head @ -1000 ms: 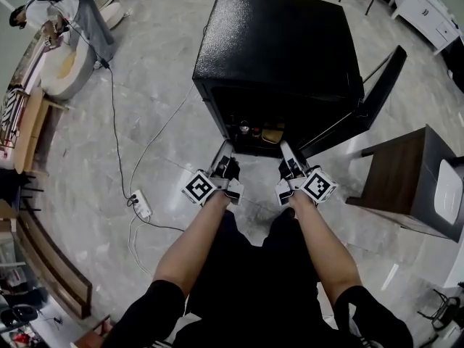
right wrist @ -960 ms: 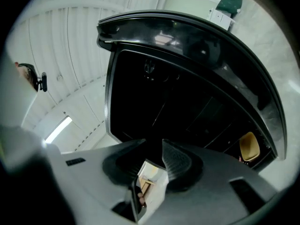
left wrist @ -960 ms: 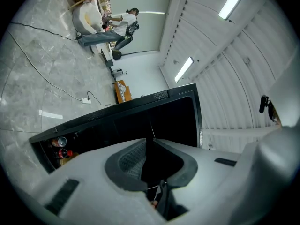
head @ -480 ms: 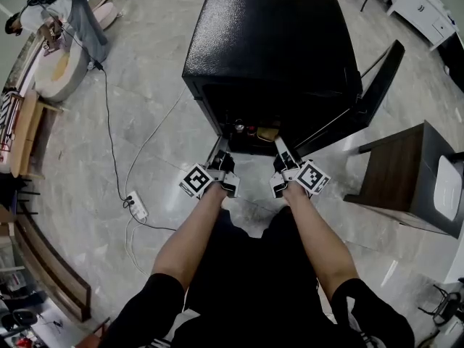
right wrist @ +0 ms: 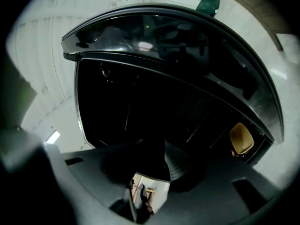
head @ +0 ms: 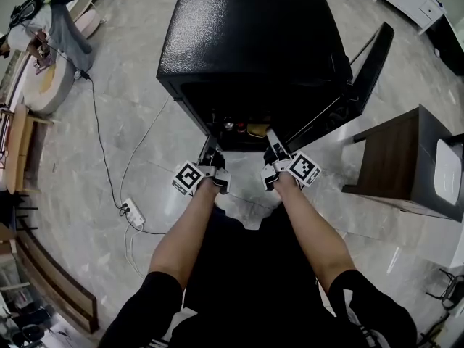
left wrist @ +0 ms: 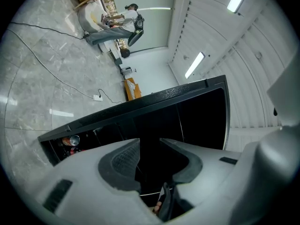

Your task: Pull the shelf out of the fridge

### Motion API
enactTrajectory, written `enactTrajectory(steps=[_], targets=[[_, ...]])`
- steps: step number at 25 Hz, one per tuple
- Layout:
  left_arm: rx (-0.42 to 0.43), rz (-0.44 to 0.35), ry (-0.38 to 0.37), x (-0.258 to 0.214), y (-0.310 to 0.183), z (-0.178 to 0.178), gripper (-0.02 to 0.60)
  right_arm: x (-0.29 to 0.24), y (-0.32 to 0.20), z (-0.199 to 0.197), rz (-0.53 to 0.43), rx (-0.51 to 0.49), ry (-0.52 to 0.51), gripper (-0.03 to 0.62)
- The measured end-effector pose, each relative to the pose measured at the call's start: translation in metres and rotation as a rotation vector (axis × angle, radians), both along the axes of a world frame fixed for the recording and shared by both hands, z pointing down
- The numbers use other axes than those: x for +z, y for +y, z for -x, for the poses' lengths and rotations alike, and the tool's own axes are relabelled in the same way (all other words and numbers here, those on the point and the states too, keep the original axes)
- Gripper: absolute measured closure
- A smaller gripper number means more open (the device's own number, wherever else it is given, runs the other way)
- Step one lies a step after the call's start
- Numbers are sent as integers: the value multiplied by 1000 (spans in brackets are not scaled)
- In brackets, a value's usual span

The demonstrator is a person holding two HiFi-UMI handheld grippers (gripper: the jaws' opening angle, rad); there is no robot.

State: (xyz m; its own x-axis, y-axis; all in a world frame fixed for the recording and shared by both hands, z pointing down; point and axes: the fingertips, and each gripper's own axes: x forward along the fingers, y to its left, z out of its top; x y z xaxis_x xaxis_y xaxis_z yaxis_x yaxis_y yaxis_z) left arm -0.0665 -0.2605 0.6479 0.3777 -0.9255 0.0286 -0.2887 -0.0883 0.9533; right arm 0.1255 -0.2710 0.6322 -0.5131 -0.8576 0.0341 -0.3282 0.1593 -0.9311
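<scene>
Item: shelf, inside the fridge [head: 250,35], lost in its dark opening. Judged stiff, light, smooth-edged and possibly breakable.

Take its front edge, one gripper per side.

Left gripper [head: 212,158] and right gripper [head: 274,145]: jaws apart, just widened, nothing between them.

Since earlier: both grippers have come lower before the opening.

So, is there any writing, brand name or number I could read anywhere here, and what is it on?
No text here can be read.
On the black fridge: no brand or label shows.
On the cubes of the left tongs and right tongs: black-and-white square patterns, not words.
On the can inside the fridge: print too small and blurred to read.
</scene>
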Motion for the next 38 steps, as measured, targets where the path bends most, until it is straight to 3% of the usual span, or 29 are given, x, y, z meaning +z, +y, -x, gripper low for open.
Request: enactTrajectory(steps=[11, 15, 24, 38], targets=[[-52, 26, 101, 23, -26, -4, 456, 45, -14, -30, 115, 189, -193, 447], [-52, 15, 112, 28, -34, -7, 453, 55, -20, -32, 109, 208, -222, 433], [-103, 33, 175, 48, -49, -6, 446, 66, -37, -29, 100, 242, -256, 422], [-122, 54, 192, 72, -68, -17, 422, 87, -56, -34, 127, 298, -267, 395]])
